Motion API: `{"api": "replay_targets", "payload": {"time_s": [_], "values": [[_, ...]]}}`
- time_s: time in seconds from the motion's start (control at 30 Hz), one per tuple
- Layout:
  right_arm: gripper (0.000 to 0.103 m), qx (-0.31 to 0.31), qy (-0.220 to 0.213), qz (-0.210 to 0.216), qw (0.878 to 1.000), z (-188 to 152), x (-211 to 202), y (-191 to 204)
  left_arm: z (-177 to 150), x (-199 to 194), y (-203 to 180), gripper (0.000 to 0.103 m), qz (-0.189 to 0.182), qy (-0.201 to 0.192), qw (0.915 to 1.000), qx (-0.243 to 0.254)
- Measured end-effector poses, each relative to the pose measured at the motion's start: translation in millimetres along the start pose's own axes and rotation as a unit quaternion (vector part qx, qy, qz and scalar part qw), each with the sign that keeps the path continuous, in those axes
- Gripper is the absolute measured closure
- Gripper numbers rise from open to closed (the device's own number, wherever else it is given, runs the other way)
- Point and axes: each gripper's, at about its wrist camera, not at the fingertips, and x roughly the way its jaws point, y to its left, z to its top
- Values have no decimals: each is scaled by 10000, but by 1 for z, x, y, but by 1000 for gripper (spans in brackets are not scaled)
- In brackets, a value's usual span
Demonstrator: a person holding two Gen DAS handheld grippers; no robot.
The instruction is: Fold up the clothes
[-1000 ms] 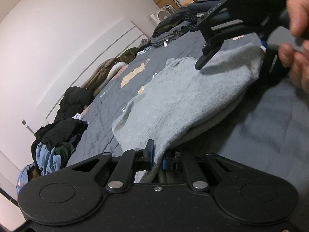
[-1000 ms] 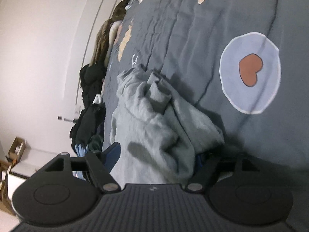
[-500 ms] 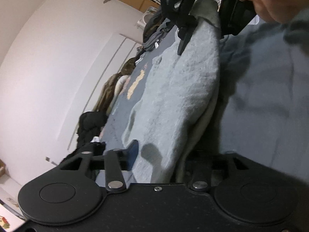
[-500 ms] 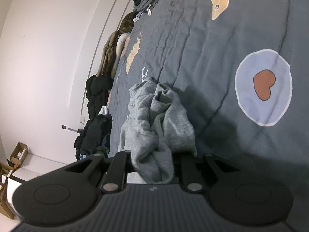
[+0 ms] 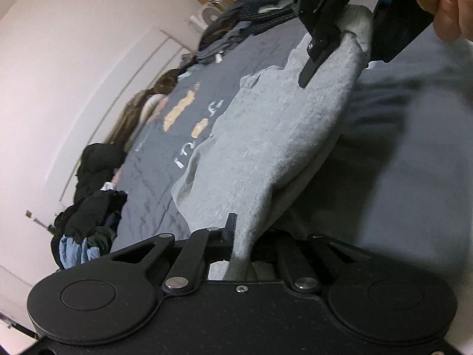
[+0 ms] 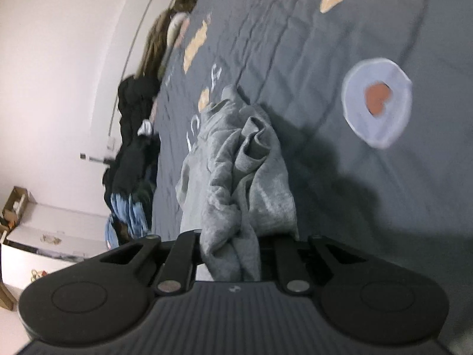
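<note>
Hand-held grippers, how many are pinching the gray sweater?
2. The left hand-held gripper pinches one end of the gray sweater; the right hand-held gripper clamps the far end, with a hand behind it.

Grey sweatshirt, dark grey bedspread with pale-blue circle, rust heart, tan motifs

Bed right of the grey garment lies bare, free to pass. Left edge blocked by dark clothes pile; far end by stacked clothes.
</note>
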Motion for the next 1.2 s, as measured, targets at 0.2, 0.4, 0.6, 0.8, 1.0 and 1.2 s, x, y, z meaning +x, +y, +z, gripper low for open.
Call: {"api": "replay_targets", "payload": {"time_s": [0.2,0.4,0.6,0.8,1.0,1.2], "values": [[89,-248,126,-602,9978,-32,-43,-14,-29,-63,-36,93,-902,374,9952,20],[69,-496,251,-1201,9912,-63,-86,-28,-41,-91,-35,66,-1944,990,9758,-153],[53,-1681,40,-1035,9803,-41,-85,18,-38,-112,53,59,-2340,449,9480,-2112],[46,-3033,-244,-687,9501,-8,-75,75,-29,-78,124,50,-2191,-29,9025,-3708],[44,-3687,-59,-359,9288,32,-22,107,-5,1,164,50,-1979,-107,8497,-4886],[44,-3947,392,-265,9176,65,49,106,2,60,174,50,-1606,36,8409,-5168]]}}
